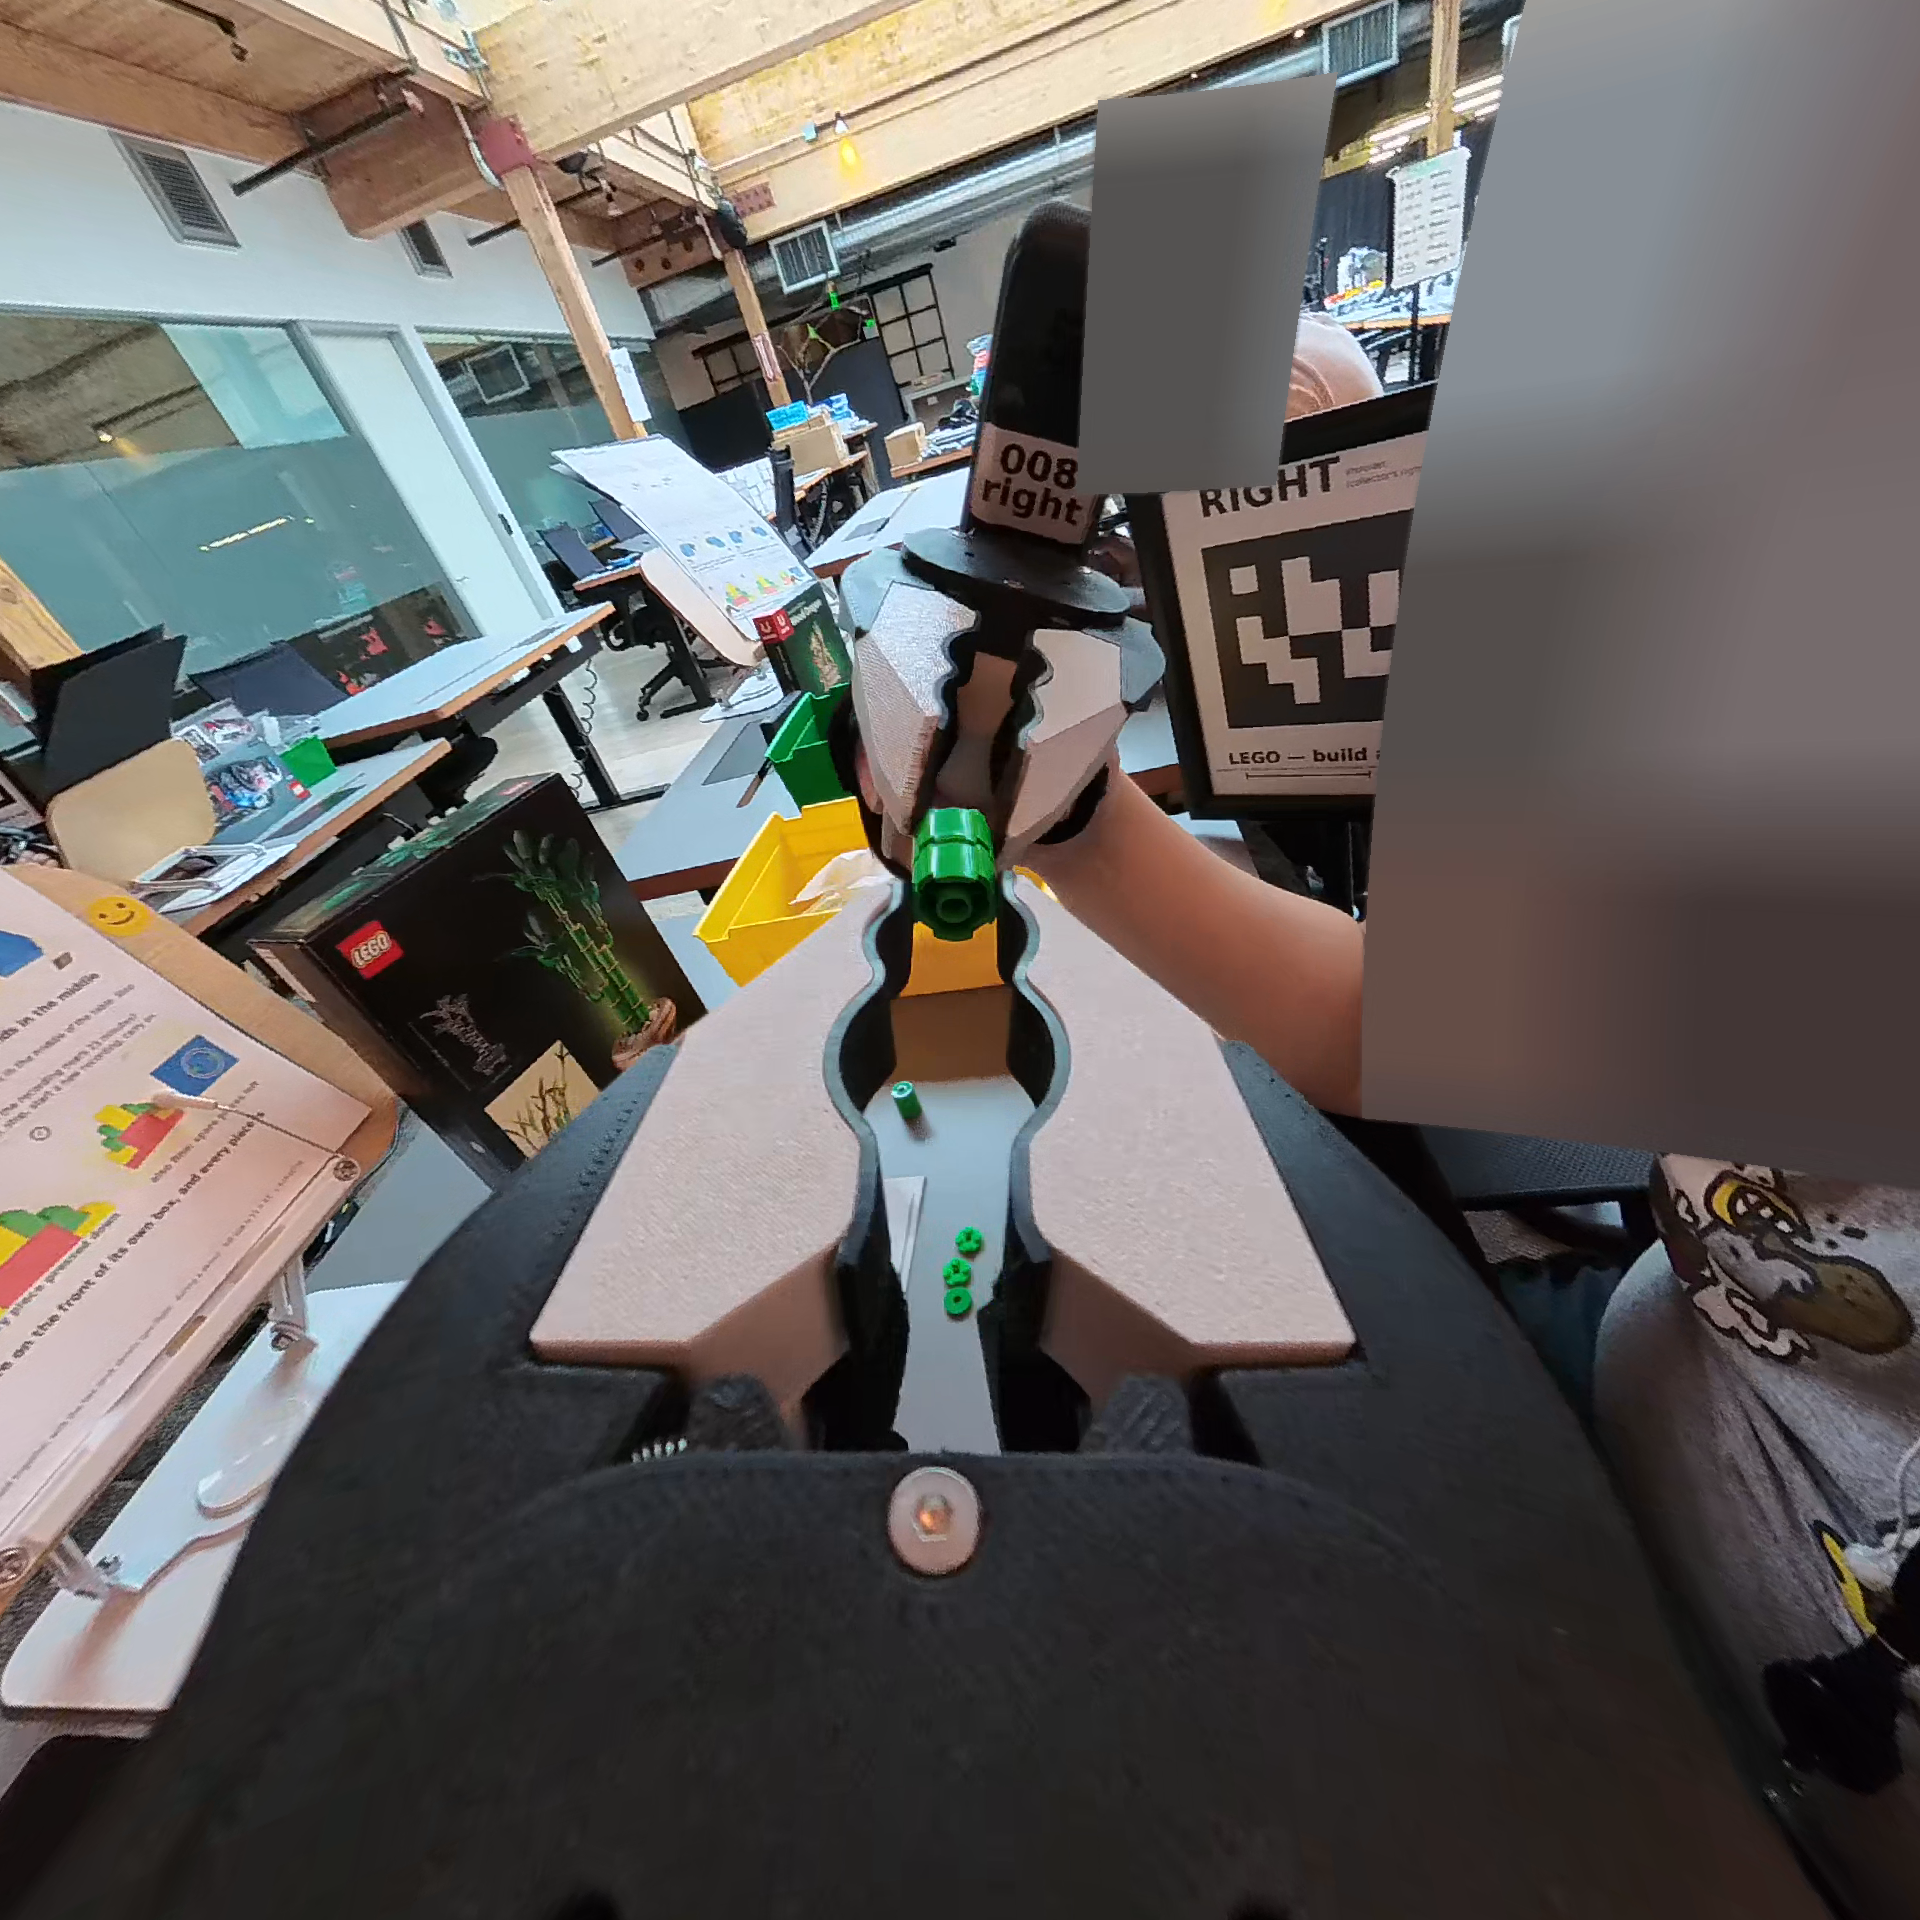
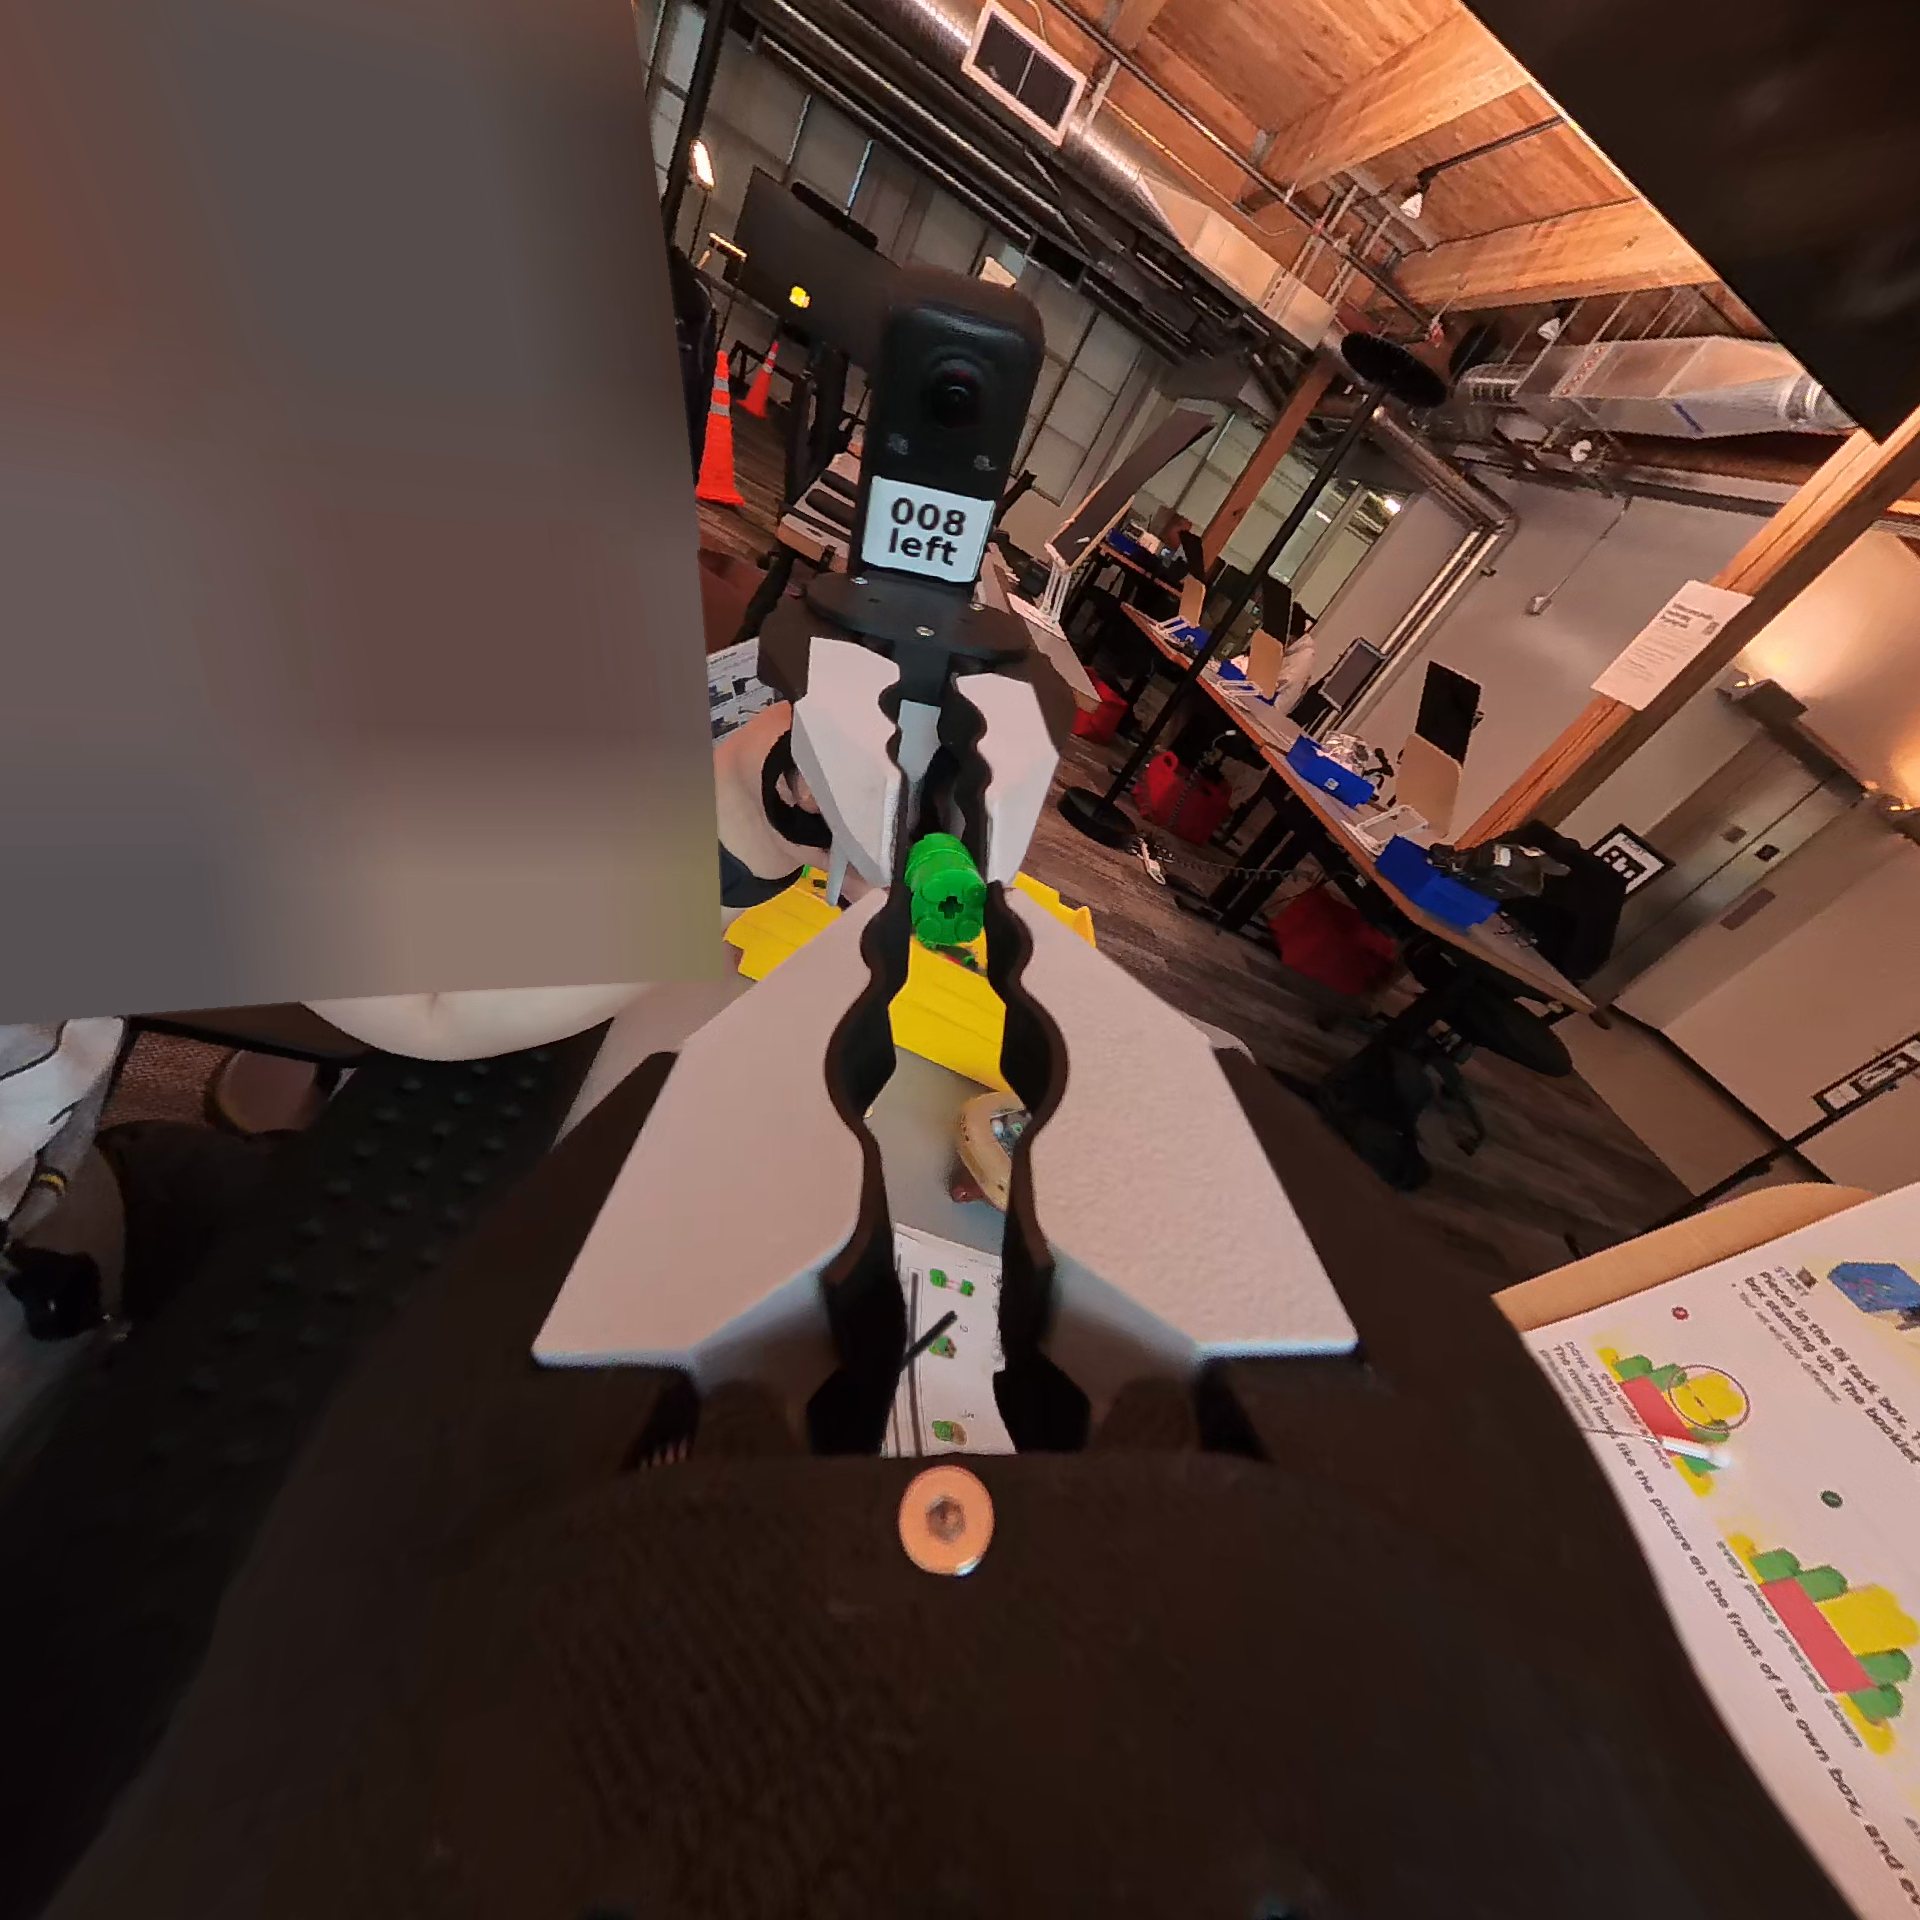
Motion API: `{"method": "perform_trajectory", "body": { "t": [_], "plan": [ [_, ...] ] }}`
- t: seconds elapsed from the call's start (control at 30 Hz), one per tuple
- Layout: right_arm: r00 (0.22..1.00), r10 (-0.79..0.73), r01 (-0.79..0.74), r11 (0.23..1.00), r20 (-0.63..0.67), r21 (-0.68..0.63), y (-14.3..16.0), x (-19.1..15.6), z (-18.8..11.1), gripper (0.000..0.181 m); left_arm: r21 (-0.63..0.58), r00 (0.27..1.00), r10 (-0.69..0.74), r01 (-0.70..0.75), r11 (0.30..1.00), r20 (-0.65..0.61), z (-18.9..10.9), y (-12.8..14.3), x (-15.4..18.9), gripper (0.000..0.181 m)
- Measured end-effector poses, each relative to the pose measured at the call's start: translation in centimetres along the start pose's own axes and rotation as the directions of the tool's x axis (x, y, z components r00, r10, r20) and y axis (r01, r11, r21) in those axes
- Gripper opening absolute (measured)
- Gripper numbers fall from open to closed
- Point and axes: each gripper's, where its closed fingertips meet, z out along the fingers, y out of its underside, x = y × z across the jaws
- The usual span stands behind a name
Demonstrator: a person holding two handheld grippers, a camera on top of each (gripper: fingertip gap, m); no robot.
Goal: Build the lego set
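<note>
Green round lego stack (image 1: 951, 871) held in mid-air above the table (image 1: 940, 1382), both grippers' jaws closed on it tip to tip; risks popping free under skewed pressure.

You are in a big open room with a wooden ceiling (image 2: 1382, 135), thick wood beams (image 1: 582, 62) and silver air pipes (image 2: 1195, 197) high above you, and wooden posts (image 1: 566, 281) hold the roof up. On one side you can see a white wall (image 1: 94, 239) with frosted glass windows (image 1: 177, 499) under it, and long desks (image 1: 468, 675) with black chairs (image 1: 665, 623) stand in rows on a dark wood floor (image 2: 1164, 935). Far back, two orange cones (image 2: 719, 436) stand on the floor, blue bins (image 2: 1434, 878) sit on a long table (image 2: 1496, 935), and small lamps (image 1: 847, 140) glow yellow up by the ceiling.
</note>
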Motion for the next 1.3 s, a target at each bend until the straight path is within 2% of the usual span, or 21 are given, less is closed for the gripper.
{"method": "perform_trajectory", "body": {
  "t": [0.03,0.3,0.67,1.3],
  "plan": [
    [1.000,-0.001,0.001,1.000,0.004,-0.001,0.1,0.0,-0.1,0.012,-0.007,1.000,0.002,-0.002,1.000,0.000,0.1,0.1,0.0,0.012],
    [1.000,-0.019,0.019,1.000,0.001,-0.020,0.4,0.0,-0.5,0.013,-0.036,1.000,0.016,-0.016,0.999,0.015,0.5,0.5,-0.1,0.012],
    [0.999,-0.014,0.016,0.999,0.037,-0.033,0.7,-0.6,-0.6,0.013,-0.046,1.000,-0.009,0.007,0.999,-0.030,0.7,0.8,0.4,0.012],
    [1.000,-0.019,0.020,0.998,-0.012,0.058,-0.3,0.0,-0.2,0.013,0.051,0.998,-0.057,0.059,0.997,-0.040,0.2,-0.4,-0.2,0.012]
  ]
}}
